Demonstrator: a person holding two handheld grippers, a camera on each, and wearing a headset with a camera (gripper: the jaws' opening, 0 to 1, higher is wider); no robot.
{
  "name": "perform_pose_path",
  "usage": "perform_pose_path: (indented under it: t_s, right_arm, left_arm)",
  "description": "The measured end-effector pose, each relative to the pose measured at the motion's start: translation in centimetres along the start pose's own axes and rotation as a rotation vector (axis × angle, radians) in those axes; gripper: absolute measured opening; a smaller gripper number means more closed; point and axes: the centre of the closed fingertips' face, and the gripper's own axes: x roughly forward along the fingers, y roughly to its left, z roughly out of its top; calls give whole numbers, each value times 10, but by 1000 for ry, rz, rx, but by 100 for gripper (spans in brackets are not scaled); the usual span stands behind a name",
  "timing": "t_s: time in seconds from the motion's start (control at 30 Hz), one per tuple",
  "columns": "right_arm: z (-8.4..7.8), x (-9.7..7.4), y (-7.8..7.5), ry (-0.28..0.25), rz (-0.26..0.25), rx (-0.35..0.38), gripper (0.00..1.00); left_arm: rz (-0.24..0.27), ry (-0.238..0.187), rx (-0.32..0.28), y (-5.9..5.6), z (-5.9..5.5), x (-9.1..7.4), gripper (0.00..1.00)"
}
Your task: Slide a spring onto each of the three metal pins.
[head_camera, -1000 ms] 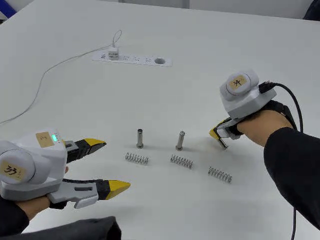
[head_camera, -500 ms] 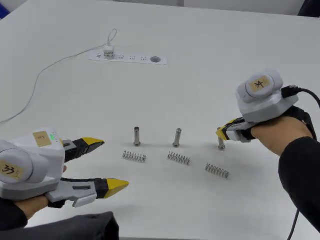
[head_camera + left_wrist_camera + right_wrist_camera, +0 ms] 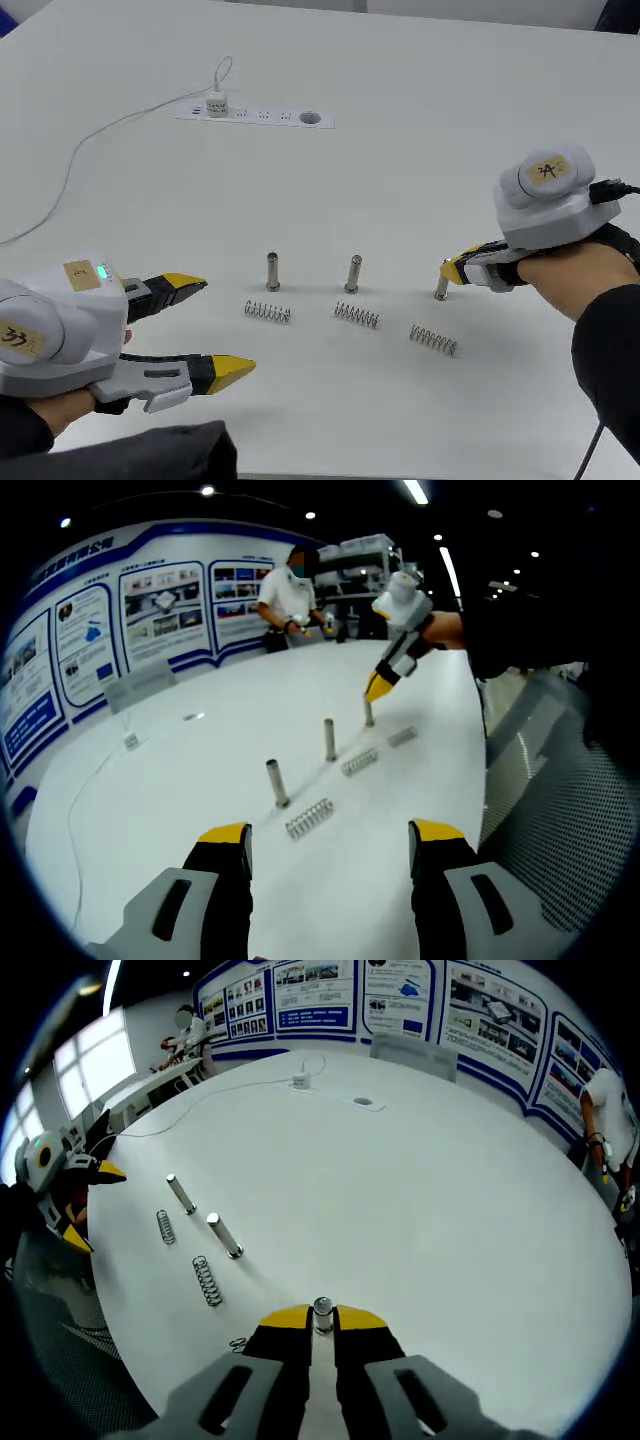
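Springs beside pins: third pin placed

Three coiled wire springs [image 3: 357,316] lie on my white table [image 3: 420,180], one in front of each short metal pin [image 3: 353,272]. A white power strip [image 3: 255,115] sits well behind them. My right gripper [image 3: 450,271] pinches the rightmost pin [image 3: 441,288], which was tilted a second ago and is now nearly upright. My left gripper [image 3: 218,325] gapes, well apart from the springs.

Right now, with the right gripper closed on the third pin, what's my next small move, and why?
Probably open the right gripper and back off the third pin: it looks upright on the table beside the other two pins, and the three springs lie loose in front.
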Motion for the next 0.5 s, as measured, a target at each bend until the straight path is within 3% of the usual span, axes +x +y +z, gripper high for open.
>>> perform_pose_path:
  t_s: [0.23,0.37,0.5]
  right_arm:
    - [-5,-3,-1,1,-1,4,9]
    - [-18,0,1,47,-1,6,2]
    - [-14,2,8,24,19,-6,2]
  left_arm:
    - [0,1,-1,0,0,0,65]
    - [0,1,0,0,0,0,65]
    - [-1,1,-4,0,0,0,65]
